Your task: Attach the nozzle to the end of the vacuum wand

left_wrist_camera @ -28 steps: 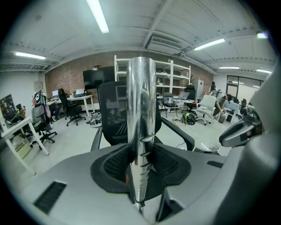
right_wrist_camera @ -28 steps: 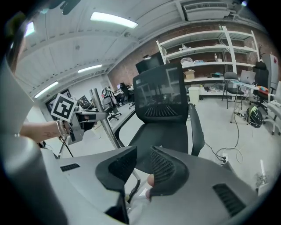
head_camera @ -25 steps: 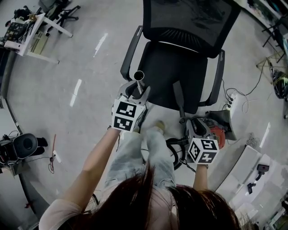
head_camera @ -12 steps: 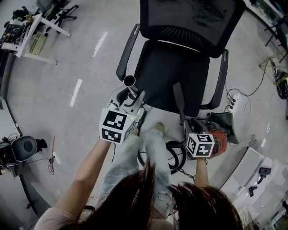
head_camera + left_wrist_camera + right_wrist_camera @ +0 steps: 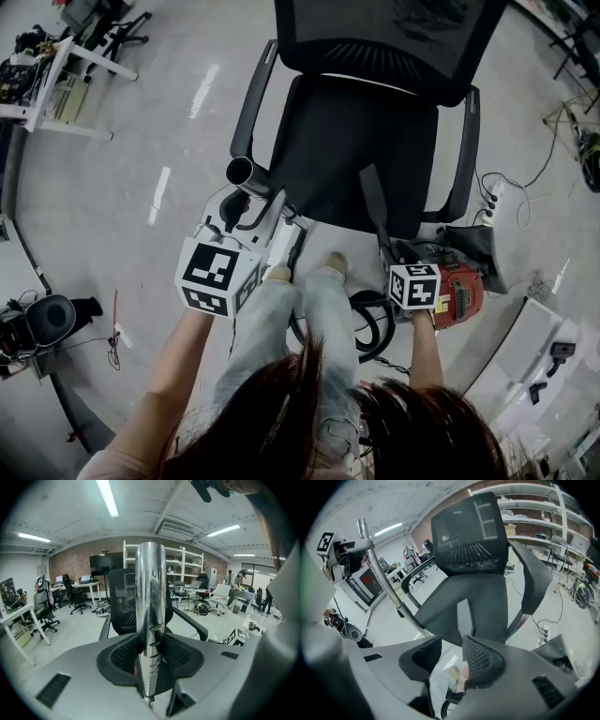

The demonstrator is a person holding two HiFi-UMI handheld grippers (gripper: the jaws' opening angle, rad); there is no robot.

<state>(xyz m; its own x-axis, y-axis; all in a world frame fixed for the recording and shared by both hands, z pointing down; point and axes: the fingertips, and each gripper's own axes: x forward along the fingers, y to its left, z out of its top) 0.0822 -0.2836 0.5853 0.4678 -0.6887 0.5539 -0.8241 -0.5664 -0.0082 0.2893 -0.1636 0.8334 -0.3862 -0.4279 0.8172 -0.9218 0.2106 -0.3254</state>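
Observation:
My left gripper [image 5: 248, 216] is shut on the chrome vacuum wand [image 5: 242, 172], whose open end points up and left of the chair. In the left gripper view the wand [image 5: 150, 611] runs straight up between the pads of that gripper [image 5: 150, 654]. A long flat grey nozzle [image 5: 373, 202] lies on the black chair seat [image 5: 328, 159]; the right gripper view has the nozzle [image 5: 465, 616] just beyond the jaws. My right gripper [image 5: 397, 255] hangs low at the seat's front right corner. Its jaws [image 5: 452, 656] have just been opening and nothing is between them.
The red vacuum body [image 5: 459, 295] sits on the floor right of my right gripper, with a black hose [image 5: 370, 323] coiled by the person's feet. The chair's armrests [image 5: 461, 159] flank the seat. Cables and a power strip [image 5: 487, 202] lie at the right.
My right gripper has sunk toward the floor beside the red vacuum body, and its jaws stand wider. The left gripper still holds the wand in about the same place.

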